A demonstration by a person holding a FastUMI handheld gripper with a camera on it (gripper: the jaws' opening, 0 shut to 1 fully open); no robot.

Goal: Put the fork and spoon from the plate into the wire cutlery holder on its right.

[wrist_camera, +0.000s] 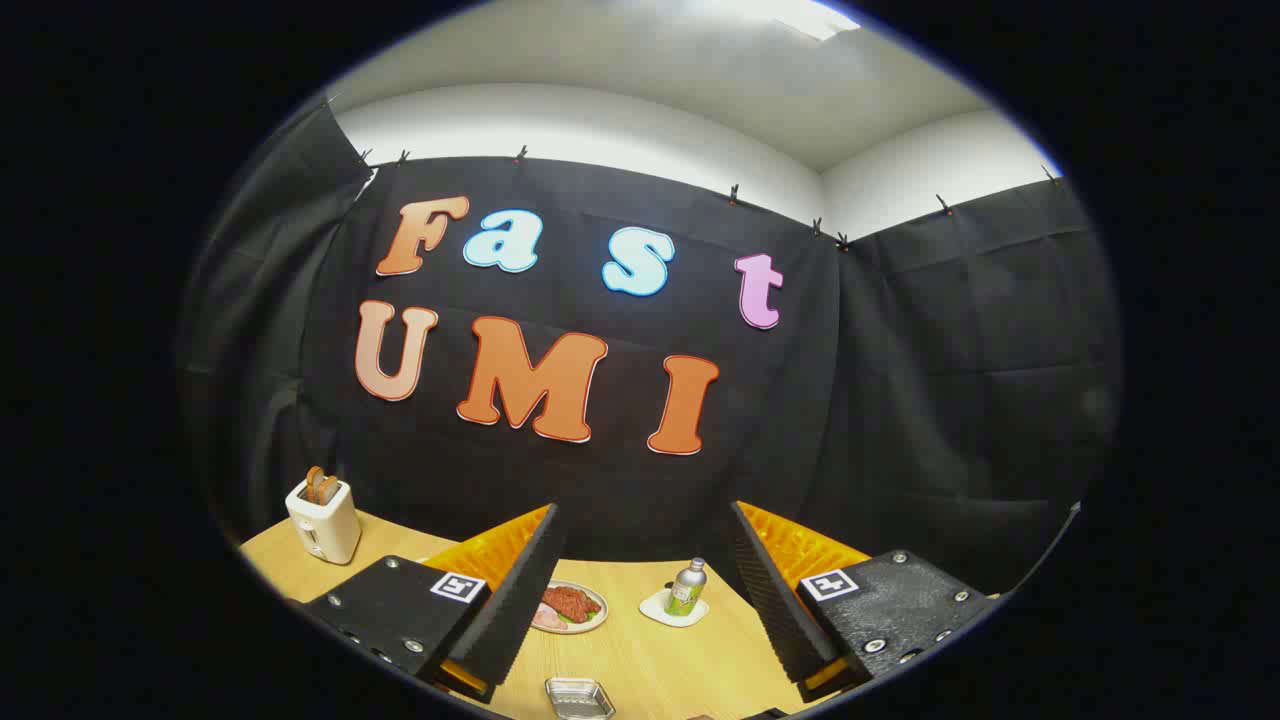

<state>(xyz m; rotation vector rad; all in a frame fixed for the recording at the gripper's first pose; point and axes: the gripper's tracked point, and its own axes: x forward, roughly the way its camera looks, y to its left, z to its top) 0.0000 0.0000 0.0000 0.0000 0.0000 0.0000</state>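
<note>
Gripper view: hand-held gripper (645,590) fingers wide apart, empty; metal tray (579,698) partly cut off

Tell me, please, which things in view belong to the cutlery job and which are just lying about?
Job: gripper, fingers open, nothing between them, raised over the table.

Lying about: toaster beyond the left finger; food plate, bottle on its coaster, and metal tray between the fingers' lines.

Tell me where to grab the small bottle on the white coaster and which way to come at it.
Grip the bottle around its mid-body, approaching level from the near side. It stands upright on the coaster, narrowing to a grey cap, so the straight body looks the surest hold. The hand-held gripper is open, its fingers spread wide, the bottle beyond them.
</note>
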